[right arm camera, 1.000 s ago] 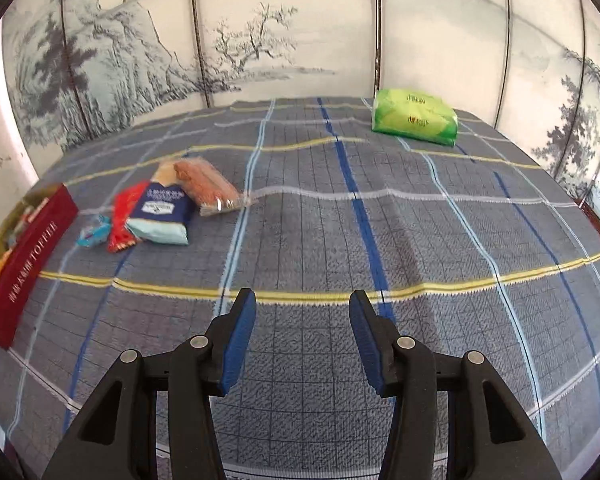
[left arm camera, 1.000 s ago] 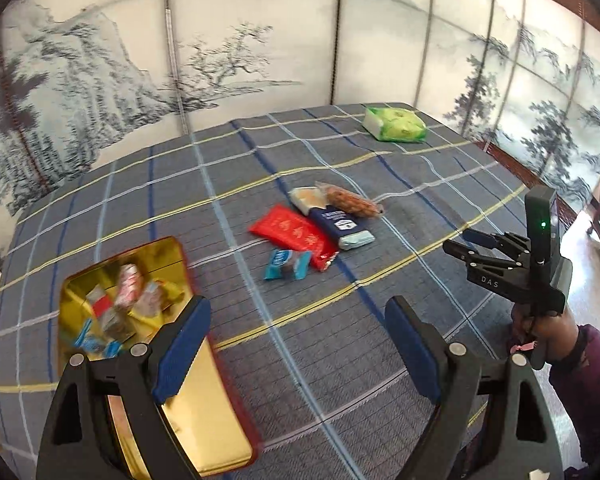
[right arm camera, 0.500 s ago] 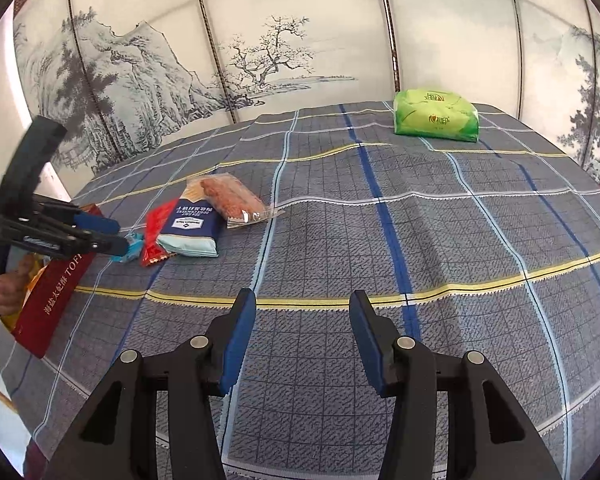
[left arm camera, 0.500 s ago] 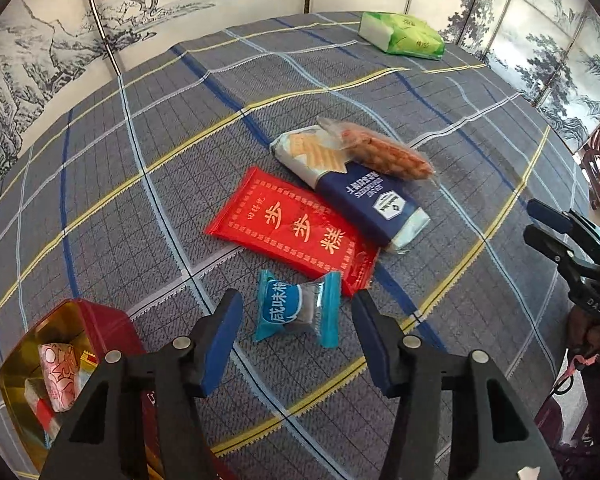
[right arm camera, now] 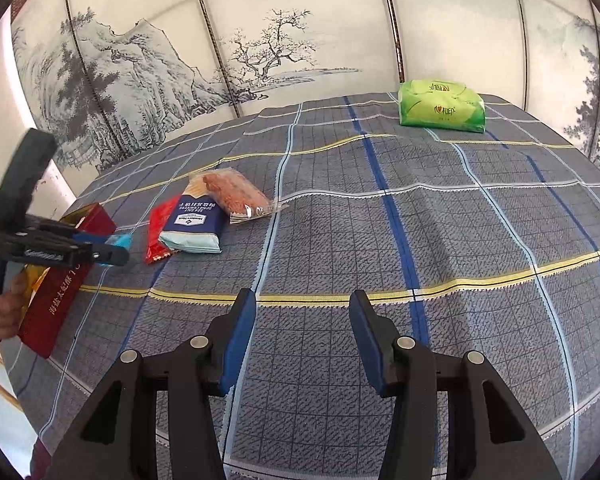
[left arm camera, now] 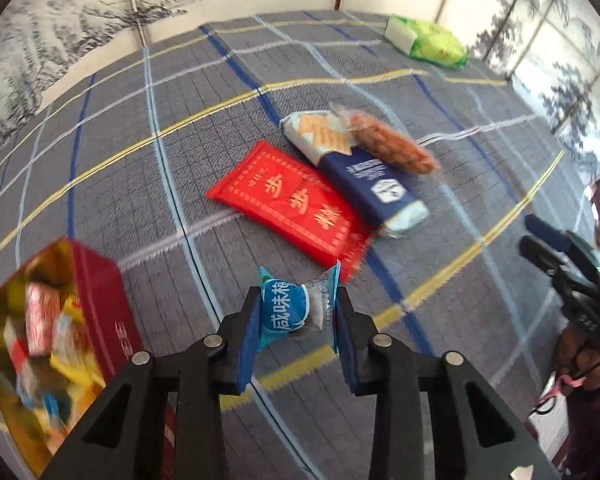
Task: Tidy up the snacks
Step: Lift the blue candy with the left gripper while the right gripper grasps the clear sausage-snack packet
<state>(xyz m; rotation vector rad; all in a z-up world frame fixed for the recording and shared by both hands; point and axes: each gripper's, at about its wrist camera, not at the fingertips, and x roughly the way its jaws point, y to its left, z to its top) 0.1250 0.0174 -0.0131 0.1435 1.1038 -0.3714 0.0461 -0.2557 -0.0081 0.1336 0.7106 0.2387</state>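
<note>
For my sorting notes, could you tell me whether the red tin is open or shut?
Open. The red tin has no lid on it, and loose wrapped snacks show against its gold inside in the left wrist view.

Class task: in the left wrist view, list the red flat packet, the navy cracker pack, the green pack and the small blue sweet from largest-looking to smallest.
1. red flat packet
2. navy cracker pack
3 and 4. small blue sweet and green pack: similar in the picture, but the sweet is nearest and the pack farthest, so unranked.
</note>
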